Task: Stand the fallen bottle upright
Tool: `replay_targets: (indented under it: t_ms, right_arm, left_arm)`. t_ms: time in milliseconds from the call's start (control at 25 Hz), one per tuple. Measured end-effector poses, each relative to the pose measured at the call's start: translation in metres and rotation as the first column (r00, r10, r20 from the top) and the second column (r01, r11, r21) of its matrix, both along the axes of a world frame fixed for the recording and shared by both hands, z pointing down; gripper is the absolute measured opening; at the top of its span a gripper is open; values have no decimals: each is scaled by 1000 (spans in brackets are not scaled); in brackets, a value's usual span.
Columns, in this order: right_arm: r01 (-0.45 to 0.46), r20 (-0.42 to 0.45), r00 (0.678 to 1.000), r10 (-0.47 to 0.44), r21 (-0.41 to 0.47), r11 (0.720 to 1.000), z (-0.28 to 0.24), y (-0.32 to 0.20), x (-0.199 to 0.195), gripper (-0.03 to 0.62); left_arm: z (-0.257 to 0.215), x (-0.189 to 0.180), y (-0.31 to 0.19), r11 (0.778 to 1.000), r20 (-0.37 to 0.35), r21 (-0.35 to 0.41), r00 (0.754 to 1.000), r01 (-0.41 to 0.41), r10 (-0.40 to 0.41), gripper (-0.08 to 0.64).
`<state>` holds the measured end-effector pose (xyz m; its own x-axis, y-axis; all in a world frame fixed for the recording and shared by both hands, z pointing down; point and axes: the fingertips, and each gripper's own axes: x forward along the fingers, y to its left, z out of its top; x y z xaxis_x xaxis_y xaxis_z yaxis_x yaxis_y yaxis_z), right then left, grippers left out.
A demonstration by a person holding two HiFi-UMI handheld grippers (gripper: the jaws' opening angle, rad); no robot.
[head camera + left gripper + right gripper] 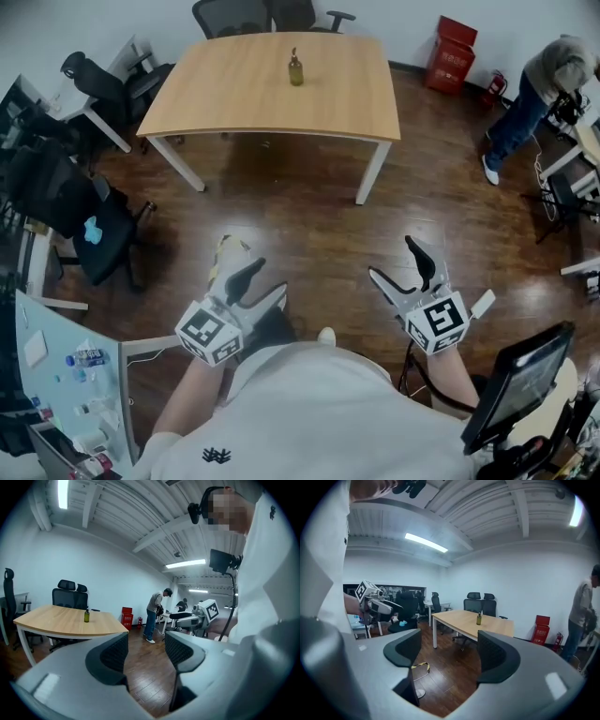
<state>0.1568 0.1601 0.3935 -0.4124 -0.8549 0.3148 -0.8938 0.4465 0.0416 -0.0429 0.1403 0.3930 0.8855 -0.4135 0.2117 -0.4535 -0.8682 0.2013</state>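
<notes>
A small olive-green bottle (296, 70) stands upright near the far edge of the wooden table (244, 98). It also shows upright in the left gripper view as the bottle (86, 616) and in the right gripper view as the bottle (478, 618). My left gripper (265, 281) and right gripper (394, 261) hover over the dark wood floor close to my body, well short of the table. Both are open with nothing between the fingers. The left gripper (146, 651) and the right gripper (449, 656) each show only floor in the gap.
Black office chairs (239, 14) stand behind the table and one chair (94, 230) at the left. A red box (452, 54) and a bent-over person (534, 94) are at the right. A screen on a stand (520, 384) is near my right side, a cluttered desk (66, 366) at lower left.
</notes>
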Motion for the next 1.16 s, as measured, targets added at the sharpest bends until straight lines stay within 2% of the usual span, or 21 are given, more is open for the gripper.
replay_targets:
  t_ms: [360, 560, 800, 1160]
  right_arm:
    - [37, -13, 999, -37, -3, 999, 2, 32, -12, 376]
    - [91, -26, 996, -91, -9, 996, 2, 24, -35, 376]
    - [28, 2, 1000, -28, 17, 999, -6, 37, -25, 373]
    - [6, -3, 1000, -6, 40, 999, -16, 41, -22, 373]
  left_arm:
    - [-8, 15, 20, 1000, 2, 20, 1000, -21, 21, 244]
    - [-7, 3, 26, 999, 0, 32, 1000, 9, -9, 244]
    - [-3, 16, 40, 999, -5, -3, 999, -54, 54, 244]
    - [-14, 25, 43, 995, 4, 28, 995, -98, 98, 244]
